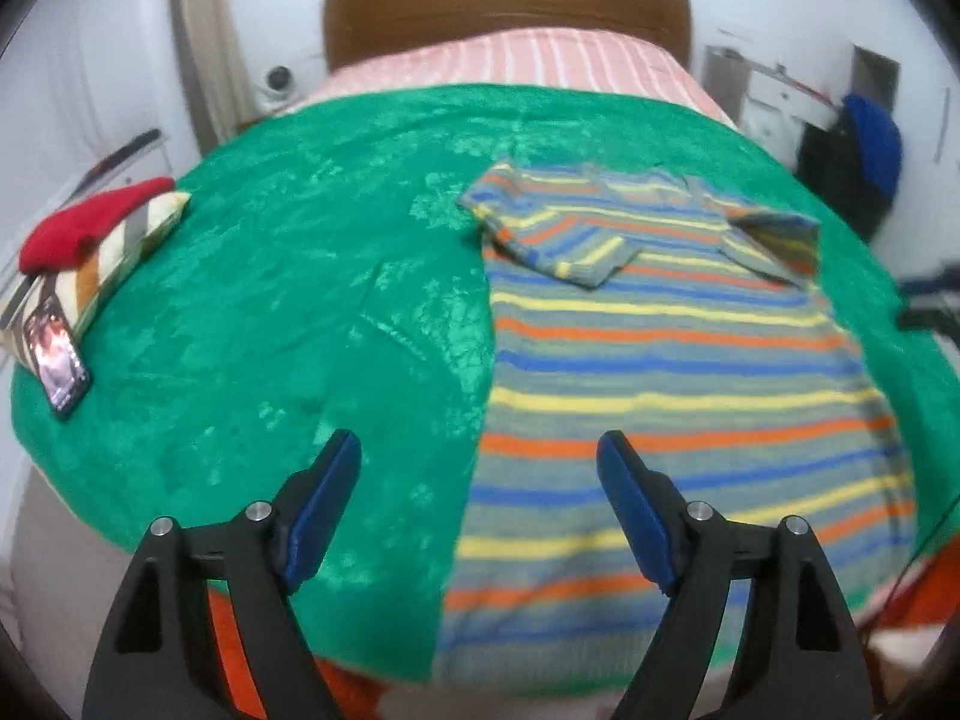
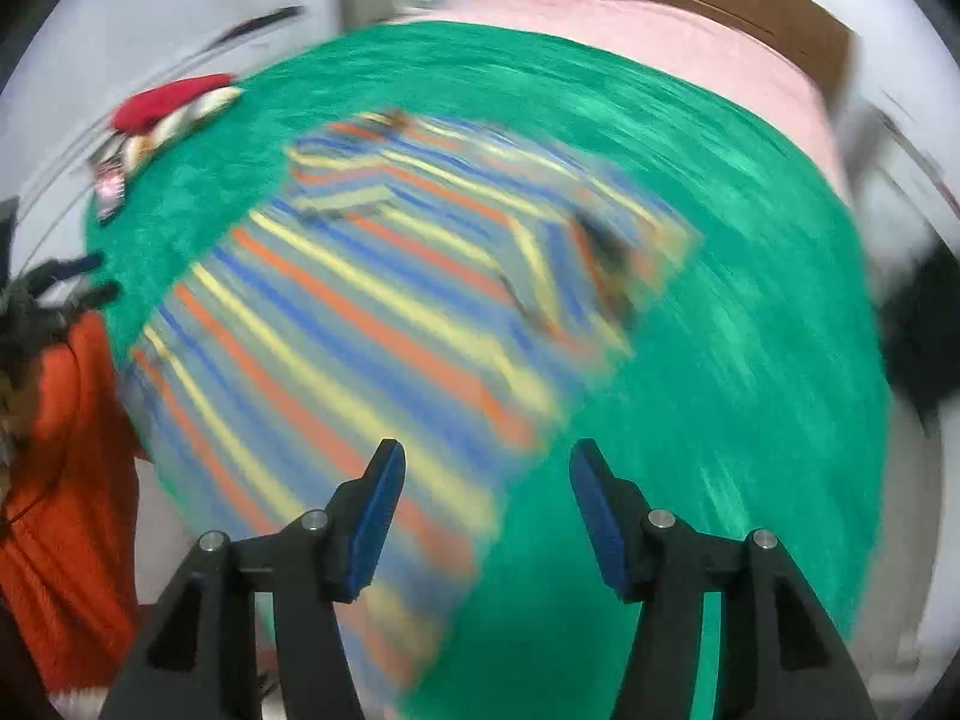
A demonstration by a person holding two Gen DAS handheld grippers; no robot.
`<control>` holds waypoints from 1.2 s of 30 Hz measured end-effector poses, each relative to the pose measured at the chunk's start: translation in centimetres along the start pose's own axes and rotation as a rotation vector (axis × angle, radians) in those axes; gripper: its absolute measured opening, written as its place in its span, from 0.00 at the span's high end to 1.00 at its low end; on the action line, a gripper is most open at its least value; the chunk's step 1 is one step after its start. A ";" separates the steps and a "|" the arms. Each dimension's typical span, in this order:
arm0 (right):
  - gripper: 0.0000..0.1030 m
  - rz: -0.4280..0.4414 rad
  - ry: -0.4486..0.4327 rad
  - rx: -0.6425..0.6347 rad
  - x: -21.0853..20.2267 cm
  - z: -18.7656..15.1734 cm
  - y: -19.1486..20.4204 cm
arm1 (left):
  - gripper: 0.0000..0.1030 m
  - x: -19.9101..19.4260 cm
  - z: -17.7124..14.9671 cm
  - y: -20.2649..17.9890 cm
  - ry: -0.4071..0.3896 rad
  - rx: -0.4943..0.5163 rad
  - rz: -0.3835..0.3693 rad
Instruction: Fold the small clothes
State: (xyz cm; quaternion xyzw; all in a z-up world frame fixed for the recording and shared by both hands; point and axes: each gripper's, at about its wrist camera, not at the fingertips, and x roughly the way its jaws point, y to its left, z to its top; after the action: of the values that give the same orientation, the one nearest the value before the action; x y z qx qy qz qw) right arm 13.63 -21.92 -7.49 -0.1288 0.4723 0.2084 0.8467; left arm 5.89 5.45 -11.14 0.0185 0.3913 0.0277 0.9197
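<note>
Shirt (image 1: 672, 360): flat on blanket (image 1: 270, 300), toward its right edge, ahead of your left claw (image 1: 480, 456) and right claw (image 2: 487, 462); both gape, empty.

Each handheld unit carries two black plastic finger arms of angular, triangular form with a cut-out window near the base. The left gripper (image 1: 480, 468) and the right gripper (image 2: 486, 468) are alike: each finger ends in a dark blue flat pad (image 1: 324, 504), and two round silver pivot pins (image 1: 699, 510) sit on each arm. The person wears an orange knitted garment (image 2: 60, 480).
</note>
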 end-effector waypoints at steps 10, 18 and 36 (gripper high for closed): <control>0.94 -0.055 0.059 0.087 14.1 6.8 -5.0 | 0.20 0.4 -4.4 0.9 0.018 0.086 0.084; 0.97 -0.133 -0.142 0.444 0.9 0.9 -18.0 | 0.20 1.1 -4.2 2.1 0.050 0.001 0.051; 0.97 -0.431 0.015 0.756 1.2 -16.0 -28.9 | 0.20 1.5 -5.6 -0.1 0.090 0.110 0.063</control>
State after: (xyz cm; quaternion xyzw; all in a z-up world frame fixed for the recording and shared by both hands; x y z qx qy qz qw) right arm 15.93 -53.75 -16.24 0.0932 0.4838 -0.1617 0.8551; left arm 2.90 5.54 -16.16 0.0800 0.4325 0.0361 0.8973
